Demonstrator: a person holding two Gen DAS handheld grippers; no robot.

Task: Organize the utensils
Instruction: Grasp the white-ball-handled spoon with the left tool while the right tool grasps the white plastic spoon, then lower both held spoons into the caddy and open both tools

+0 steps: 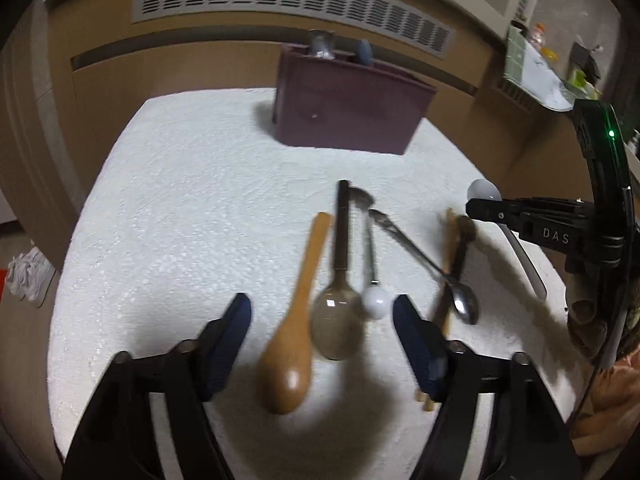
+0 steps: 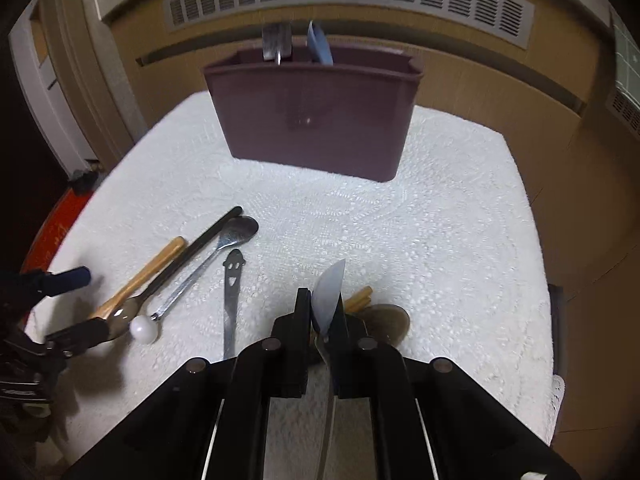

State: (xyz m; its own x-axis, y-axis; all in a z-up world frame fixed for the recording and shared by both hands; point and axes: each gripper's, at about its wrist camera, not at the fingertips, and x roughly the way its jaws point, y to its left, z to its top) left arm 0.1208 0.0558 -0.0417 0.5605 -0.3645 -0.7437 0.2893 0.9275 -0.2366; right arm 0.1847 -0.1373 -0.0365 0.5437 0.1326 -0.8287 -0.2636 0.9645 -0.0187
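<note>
white lace tablecloth [image 2: 440,220] over the table. maroon utensil caddy [image 2: 312,120] stands upright at the far side, a metal utensil and a blue one sticking up out of it.

right gripper [image 2: 322,312]: jaws together, clamped on a white plastic spoon [image 2: 330,292], its bowl tilted up between the pads, its handle running back under the gripper.

left gripper [image 1: 322,320]: jaws apart, nothing pinched. between the open fingers lie a wooden spoon [image 1: 288,360] and a dark-handled metal spoon [image 1: 336,320], side by side; a white ball-ended utensil [image 1: 376,302] just beside the right finger.

further right on the cloth, a steel spoon [image 1: 464,304] crosses a wooden-handled piece.

some motion blur over the near utensils.
</note>
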